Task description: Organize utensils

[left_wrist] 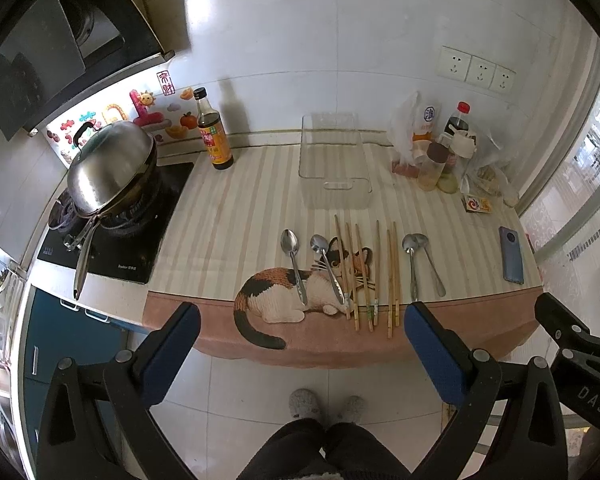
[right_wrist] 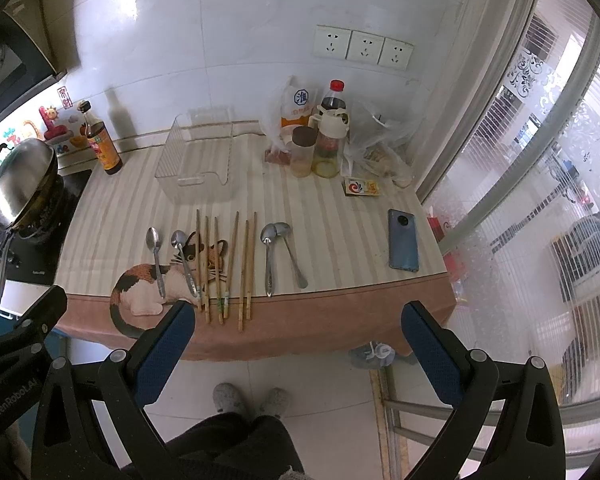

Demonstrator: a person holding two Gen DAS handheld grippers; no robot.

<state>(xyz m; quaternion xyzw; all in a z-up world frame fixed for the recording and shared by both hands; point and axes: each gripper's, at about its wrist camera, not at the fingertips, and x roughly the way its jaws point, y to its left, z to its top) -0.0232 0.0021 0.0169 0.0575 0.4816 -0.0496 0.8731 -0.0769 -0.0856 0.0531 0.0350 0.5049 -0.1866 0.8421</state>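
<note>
the left gripper [left_wrist: 302,328] and the right gripper [right_wrist: 298,326] both hang before the tabletop [left_wrist: 236,208] edge with blue pads spread wide apart, holding nothing. "das" shows on the right gripper's body in the left view, and "genrobot.ai" on the left gripper's body in the right view.

on the striped cloth with a cat picture, the utensils lie in a row near the front edge: two spoons [left_wrist: 294,264] at left over the cat, six chopsticks [left_wrist: 366,276] in the middle, two more spoons [left_wrist: 414,264] at right with bowls touching. a clear bin [left_wrist: 334,160] stands empty behind them, toward the wall.

a brown sauce bottle [left_wrist: 214,136] with a red and yellow label, too small to read, stands left of the bin beside the stove, where a lidded wok [left_wrist: 110,166] sits. at right are a bag marked "淮" [left_wrist: 426,120], a red-capped bottle [left_wrist: 458,120], jars, a small packet [left_wrist: 476,204] and a blue phone [left_wrist: 512,254] lying camera side up. a red "财" sticker [left_wrist: 166,82] is on the wall.
</note>
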